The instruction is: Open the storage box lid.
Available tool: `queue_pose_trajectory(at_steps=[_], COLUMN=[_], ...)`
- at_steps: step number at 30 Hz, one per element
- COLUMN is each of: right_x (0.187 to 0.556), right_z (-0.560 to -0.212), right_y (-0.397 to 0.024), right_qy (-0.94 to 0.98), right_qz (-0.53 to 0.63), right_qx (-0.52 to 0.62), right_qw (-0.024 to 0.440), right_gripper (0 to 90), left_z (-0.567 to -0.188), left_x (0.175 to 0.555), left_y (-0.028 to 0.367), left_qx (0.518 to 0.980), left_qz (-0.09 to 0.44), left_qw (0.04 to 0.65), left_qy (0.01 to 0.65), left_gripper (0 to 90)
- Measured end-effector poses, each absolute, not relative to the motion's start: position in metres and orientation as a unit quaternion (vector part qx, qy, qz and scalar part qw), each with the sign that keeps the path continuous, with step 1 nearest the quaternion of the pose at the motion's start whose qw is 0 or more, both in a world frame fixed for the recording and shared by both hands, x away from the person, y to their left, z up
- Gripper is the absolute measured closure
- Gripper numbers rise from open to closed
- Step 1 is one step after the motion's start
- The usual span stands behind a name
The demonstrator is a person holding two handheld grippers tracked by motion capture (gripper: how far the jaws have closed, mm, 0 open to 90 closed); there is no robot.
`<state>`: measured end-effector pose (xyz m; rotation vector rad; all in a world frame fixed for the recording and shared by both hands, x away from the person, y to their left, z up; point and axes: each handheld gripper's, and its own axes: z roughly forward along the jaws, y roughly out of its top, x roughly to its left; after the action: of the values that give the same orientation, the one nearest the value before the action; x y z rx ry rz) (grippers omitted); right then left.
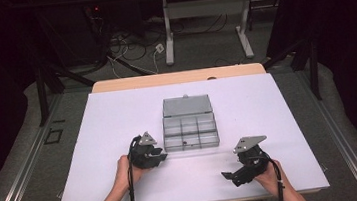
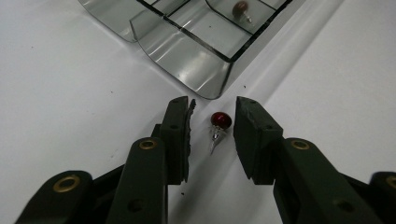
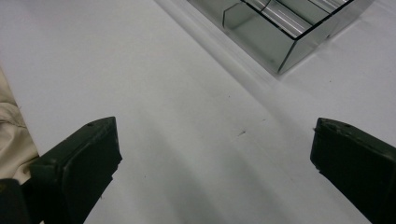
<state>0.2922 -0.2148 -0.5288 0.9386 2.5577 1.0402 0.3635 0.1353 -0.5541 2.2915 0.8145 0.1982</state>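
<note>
A small red-headed pin with a metal point lies on the white table, just off the near corner of a clear compartment box. My left gripper has a jaw on each side of the pin, with a narrow gap to either pad, so nothing is gripped. From above, the left gripper sits at the front left corner of the box. A second dark-headed pin rests in one compartment. My right gripper stands wide open over bare table, to the front right of the box.
The box lid lies open flat behind the compartments. The white table has free room on all sides of the box. A person's light clothing shows at the near edge. Cables and desk legs stand on the floor beyond.
</note>
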Motion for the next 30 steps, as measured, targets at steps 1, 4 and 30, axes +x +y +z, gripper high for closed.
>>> queue_pose_trajectory(at_steps=[1,4,30], right_x=[0.2922,0.2923,0.2902], right_z=[-0.5287,-0.5292,-0.5288], right_y=[-0.2150,-0.2158,-0.2133], right_qy=[0.871,0.872,0.874], right_qz=[0.354,0.353,0.351], right_qx=[0.321,0.321,0.315], right_qw=[0.113,0.111,0.115], right_gripper=[0.8,0.8,0.9], left_z=[-0.5542,-0.5551,-0.5549], left_x=[0.3638,0.3643,0.3608], left_y=[0.1352,0.1347,0.1352], left_qx=[0.882,0.880,0.879], left_qz=[0.075,0.076,0.080], left_qw=[0.345,0.348,0.347], left_qy=[0.313,0.314,0.316], left_gripper=[65.9,69.3,79.3])
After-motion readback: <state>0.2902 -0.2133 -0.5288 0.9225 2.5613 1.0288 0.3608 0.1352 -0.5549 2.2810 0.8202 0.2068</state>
